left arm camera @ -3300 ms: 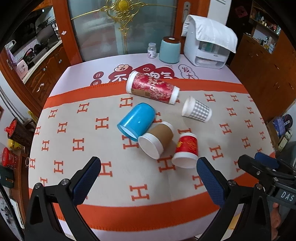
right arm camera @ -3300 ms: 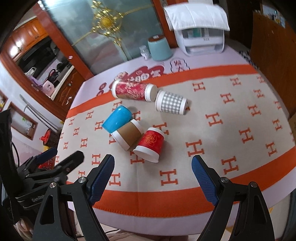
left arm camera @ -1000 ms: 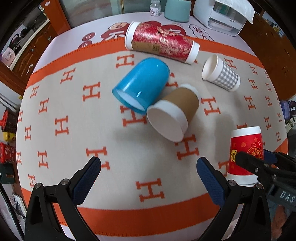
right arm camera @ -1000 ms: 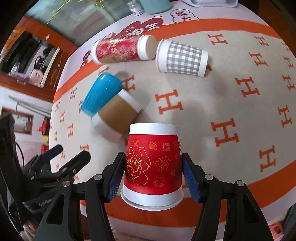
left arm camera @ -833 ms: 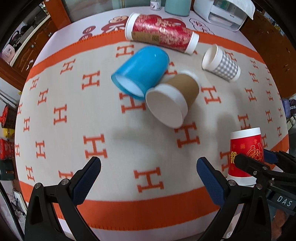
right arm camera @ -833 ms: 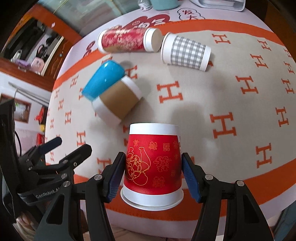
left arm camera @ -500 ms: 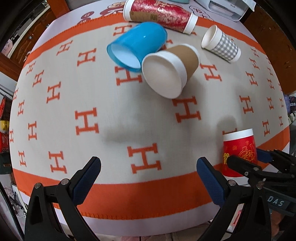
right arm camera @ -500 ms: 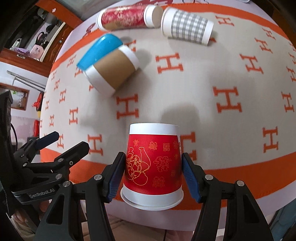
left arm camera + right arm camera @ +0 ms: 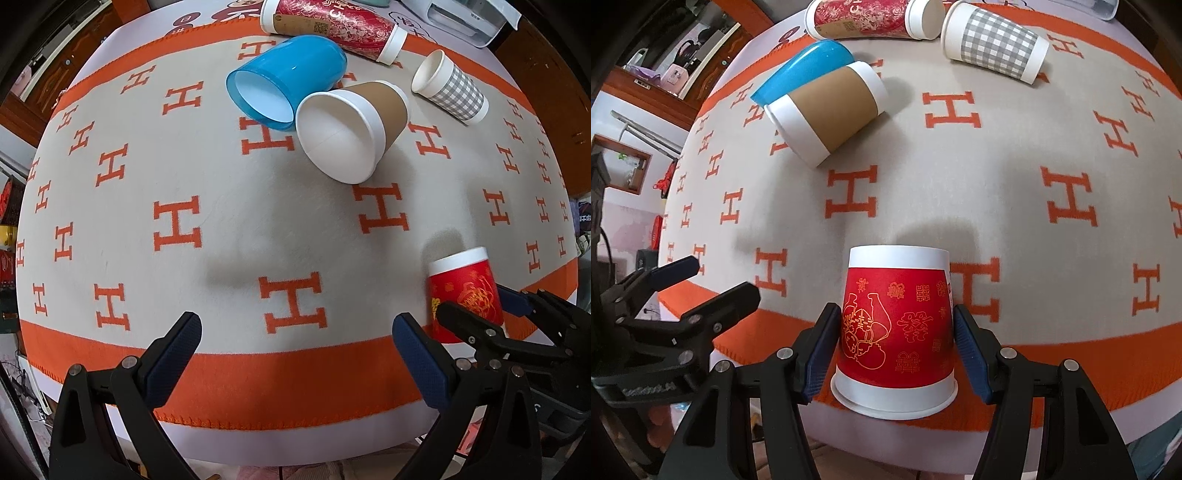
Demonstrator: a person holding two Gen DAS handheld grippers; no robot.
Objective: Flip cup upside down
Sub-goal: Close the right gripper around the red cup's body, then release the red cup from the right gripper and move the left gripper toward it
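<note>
Gripping the red cup (image 9: pixel 897 328) between the two pads of the right gripper (image 9: pixel 895 345), low and centre in the right wrist view, pads pressing on its left and right flanks. Standing inverted already: white base band toward the top of the frame, rolled rim toward the bottom, long axis running straight up the picture and in line with the fingers. Hanging over the orange border of the blanket (image 9: pixel 1015 206), near the table's front edge; not possible to tell whether the rim is touching the cloth. Showing again at lower right in the left wrist view as the red cup (image 9: pixel 463 291), the right gripper (image 9: pixel 480 317) clamping it from the frame's right side. Idling wide apart along the bottom of that view, the left gripper (image 9: pixel 295 350), holding nothing and sitting farther from the cup. Judging the flip nearly done: lowering rim-down squarely, then releasing. Lying sideways in the upper part of both views: blue cup (image 9: pixel 288 81), brown cup (image 9: pixel 354 125), checked cup (image 9: pixel 448 86).
</note>
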